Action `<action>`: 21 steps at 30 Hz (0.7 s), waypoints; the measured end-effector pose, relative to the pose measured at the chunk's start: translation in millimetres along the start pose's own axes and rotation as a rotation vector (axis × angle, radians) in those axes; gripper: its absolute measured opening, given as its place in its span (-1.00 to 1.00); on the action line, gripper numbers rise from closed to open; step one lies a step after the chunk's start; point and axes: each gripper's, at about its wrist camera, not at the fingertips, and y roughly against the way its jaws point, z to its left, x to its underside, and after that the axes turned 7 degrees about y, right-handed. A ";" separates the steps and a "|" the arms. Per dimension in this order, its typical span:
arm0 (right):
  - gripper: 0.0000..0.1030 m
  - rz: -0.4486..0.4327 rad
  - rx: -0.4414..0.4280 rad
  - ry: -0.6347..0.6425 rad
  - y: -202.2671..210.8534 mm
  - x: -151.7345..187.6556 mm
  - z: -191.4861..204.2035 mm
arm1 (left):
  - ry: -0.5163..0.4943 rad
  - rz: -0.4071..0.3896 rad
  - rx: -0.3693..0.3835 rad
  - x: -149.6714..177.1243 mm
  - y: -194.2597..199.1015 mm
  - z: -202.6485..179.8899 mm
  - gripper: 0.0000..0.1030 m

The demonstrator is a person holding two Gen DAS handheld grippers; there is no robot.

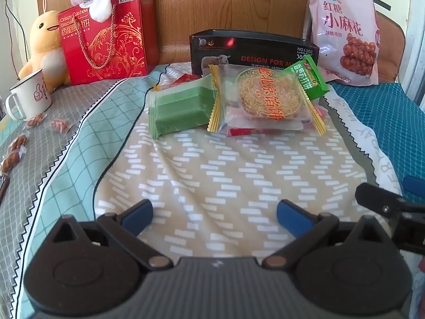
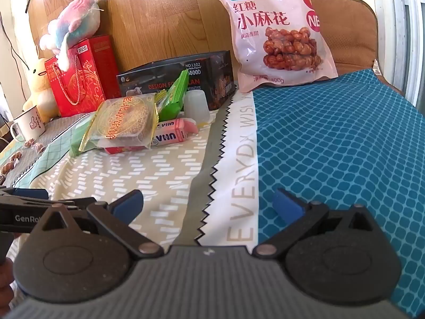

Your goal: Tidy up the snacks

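Note:
A pile of snacks lies on the bed cloth before a black box point(image 1: 252, 50): a green wrapped cake point(image 1: 180, 109), a clear-wrapped round pastry point(image 1: 265, 98) with gold edges, a green cracker packet point(image 1: 308, 79) and red packets beneath. In the right wrist view the pastry point(image 2: 124, 119) sits on a pink UHA candy pack point(image 2: 172, 133), beside a green packet point(image 2: 174, 98) and a white jelly cup point(image 2: 196, 103). My left gripper point(image 1: 215, 212) is open and empty, short of the pile. My right gripper point(image 2: 208, 203) is open and empty over the cloth.
A big pink bag of twists point(image 2: 276, 32) leans on the wooden headboard at right. A red gift box point(image 1: 106, 34), plush toys point(image 1: 45, 45), a white mug point(image 1: 29, 98) and several small wrapped candies point(image 1: 16, 151) are at left. The other gripper point(image 1: 393, 212) is at my right.

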 end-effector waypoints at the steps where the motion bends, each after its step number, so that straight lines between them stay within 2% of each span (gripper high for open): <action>1: 1.00 0.000 -0.001 -0.002 0.0 -0.1 -0.1 | 0.001 0.002 -0.001 -0.2 -0.2 0.1 1.00; 15: 1.00 -0.024 -0.034 -0.069 5.3 2.4 -10.5 | 0.004 -0.007 -0.002 2.6 1.5 -0.5 1.00; 21: 1.00 -0.017 -0.025 -0.057 5.0 2.0 -5.4 | 0.001 0.000 -0.001 -1.3 3.3 -0.5 1.00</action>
